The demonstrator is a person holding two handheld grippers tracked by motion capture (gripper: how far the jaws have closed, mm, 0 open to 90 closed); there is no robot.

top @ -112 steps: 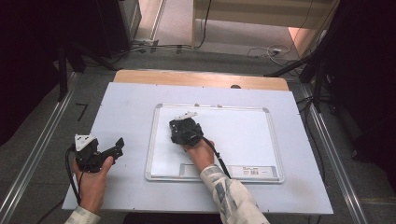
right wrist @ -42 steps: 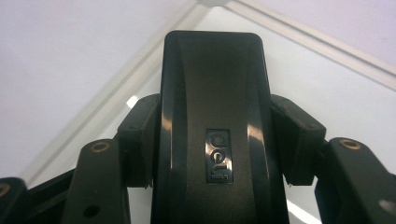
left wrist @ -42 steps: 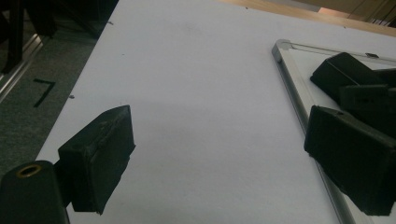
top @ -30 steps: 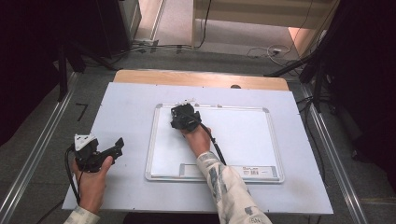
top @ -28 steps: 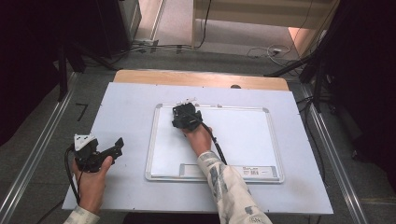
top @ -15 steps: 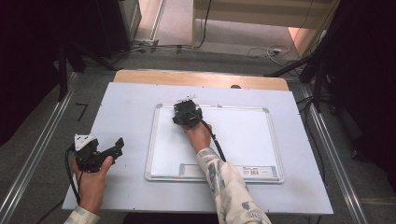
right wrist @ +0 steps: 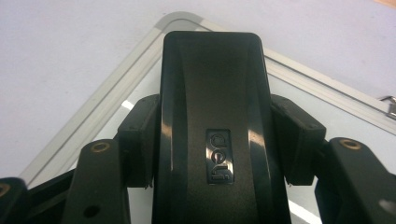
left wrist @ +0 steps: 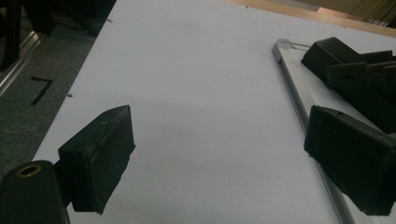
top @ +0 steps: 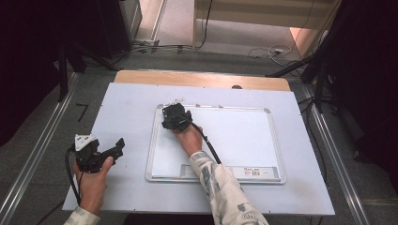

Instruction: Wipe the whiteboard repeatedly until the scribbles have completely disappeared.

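Note:
A white whiteboard [top: 234, 140] with a silver frame lies on the pale table cover [top: 126, 103]. My right gripper [top: 174, 115] is at the board's far left corner, shut on a black eraser [right wrist: 212, 116] that lies flat on the board. Both pads [right wrist: 140, 140] press on the eraser's long sides, and the board's rounded frame corner [right wrist: 116, 88] lies just beyond it. My left gripper [top: 117, 145] rests on the table left of the board, jaws wide open with nothing between them [left wrist: 224, 154]. From there the right gripper [left wrist: 355, 65] sits past the frame edge [left wrist: 292, 88].
A wooden table edge [top: 202, 78] runs along the far side. Metal rails [top: 33, 159] flank the table on the floor, with cables [top: 155, 47] beyond. A printed label [top: 256, 172] sits on the board's near frame. The right gripper's cable [top: 209, 145] trails over the board.
My right gripper has slid the eraser across the board, away from the person and slightly left, into the far left corner. The left gripper has stayed put.

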